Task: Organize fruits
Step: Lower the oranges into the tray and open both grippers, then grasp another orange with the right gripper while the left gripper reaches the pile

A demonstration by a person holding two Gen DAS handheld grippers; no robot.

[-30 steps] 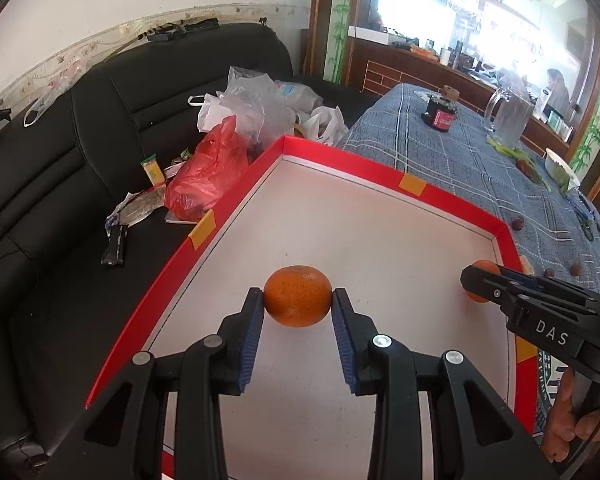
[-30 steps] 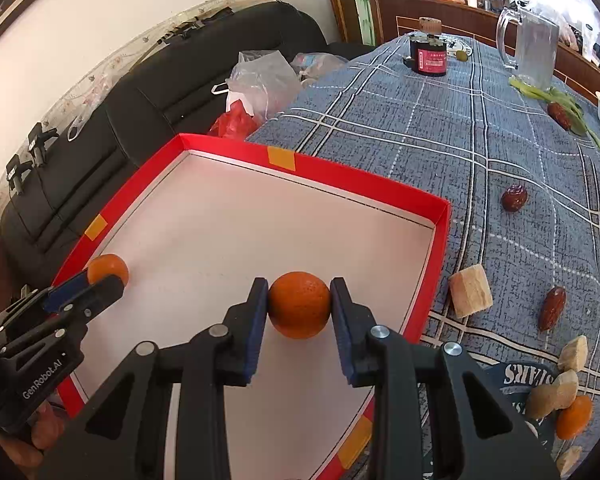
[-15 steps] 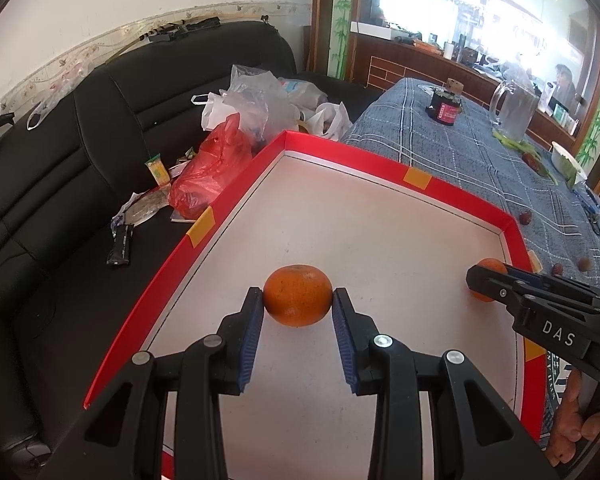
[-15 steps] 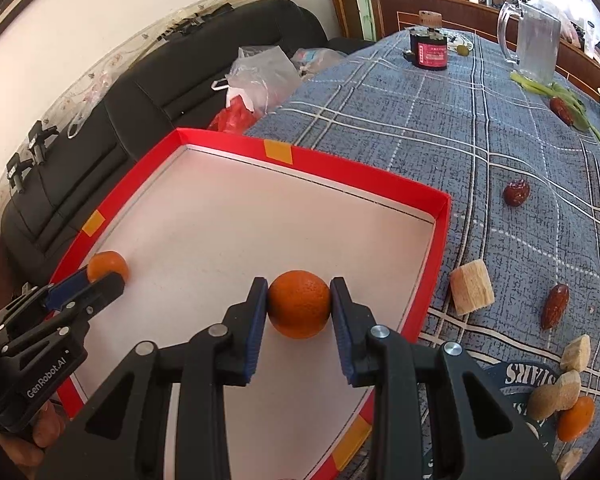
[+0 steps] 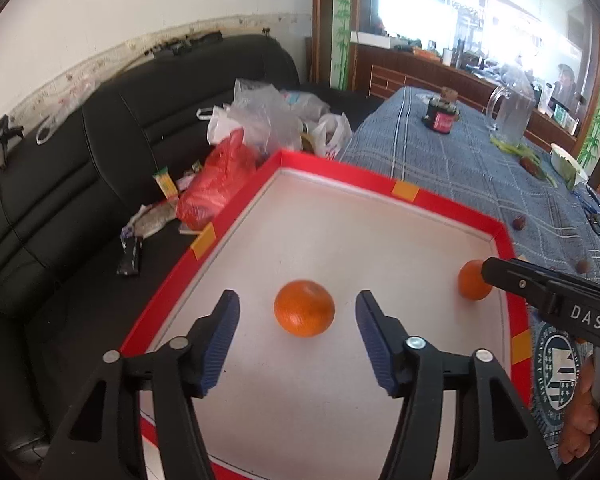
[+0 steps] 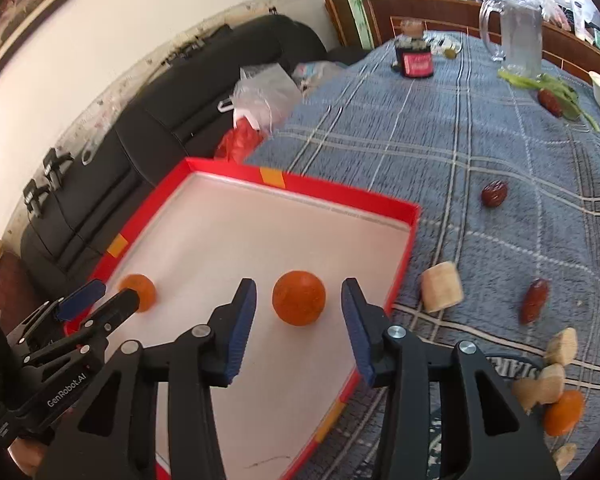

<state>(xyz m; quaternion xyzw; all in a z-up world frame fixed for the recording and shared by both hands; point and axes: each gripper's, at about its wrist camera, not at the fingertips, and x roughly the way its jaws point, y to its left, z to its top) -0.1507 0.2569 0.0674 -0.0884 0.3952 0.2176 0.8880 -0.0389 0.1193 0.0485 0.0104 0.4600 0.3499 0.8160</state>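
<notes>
While you held both grippers low and angled down over the red-rimmed tray point(image 5: 342, 168), your left gripper point(image 5: 298, 338) stood spread, its blue pads clear of the orange point(image 5: 304, 307) lying on the white floor between them. Your right gripper point(image 6: 298, 326) was likewise spread around the second orange point(image 6: 298, 298), near the tray's right wall, touching neither pad. 2 oranges, both inside.

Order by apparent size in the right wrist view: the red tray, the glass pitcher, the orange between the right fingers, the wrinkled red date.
1. red tray
2. glass pitcher, though it is farther away
3. orange
4. date
</notes>
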